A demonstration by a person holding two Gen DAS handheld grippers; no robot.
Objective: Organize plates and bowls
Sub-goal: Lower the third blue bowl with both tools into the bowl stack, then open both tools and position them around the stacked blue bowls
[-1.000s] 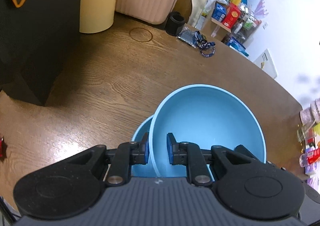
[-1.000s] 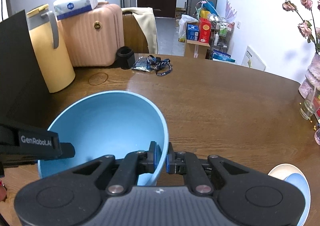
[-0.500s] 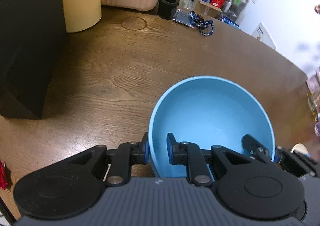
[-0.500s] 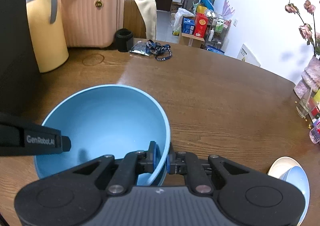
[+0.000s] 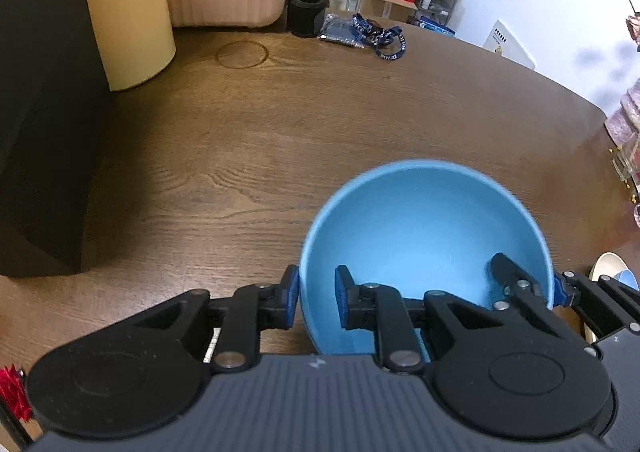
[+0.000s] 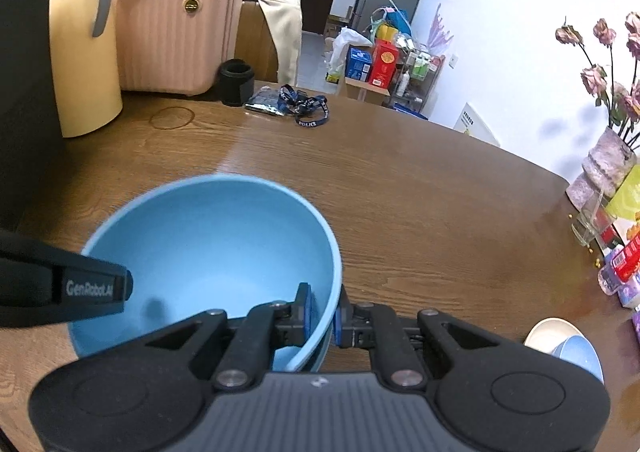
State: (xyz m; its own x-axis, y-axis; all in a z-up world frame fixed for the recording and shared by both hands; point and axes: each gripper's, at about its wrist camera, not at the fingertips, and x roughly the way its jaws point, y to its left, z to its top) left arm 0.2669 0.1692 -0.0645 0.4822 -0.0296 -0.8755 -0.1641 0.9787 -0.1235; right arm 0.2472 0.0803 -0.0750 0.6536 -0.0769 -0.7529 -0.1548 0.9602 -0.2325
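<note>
Straddling the near rim of the blue bowl [image 5: 424,236], the left gripper [image 5: 316,292] is seen clamped shut on the thin wall, one pad outside and one inside. The bowl is set low on the desk [image 5: 280,156], lower right of the left wrist view. A second blue rim [image 6: 322,352] is glimpsed just beneath it, so it is judged to be nested in another bowl. On the opposite edge, the right gripper [image 6: 323,310] has just been opening. The rim is between its fingers [image 6: 306,304], but the grip looks slack and is judged released.

The bowl is read as light, stiff and smooth, probably plastic. It is unlikely to shatter but easily slid or tipped when pinched on one side only. The rim is the only sensible hold, and two opposite points are best.

A cream plate [image 6: 548,332] carrying a pale bowl is noted at lower right.
</note>
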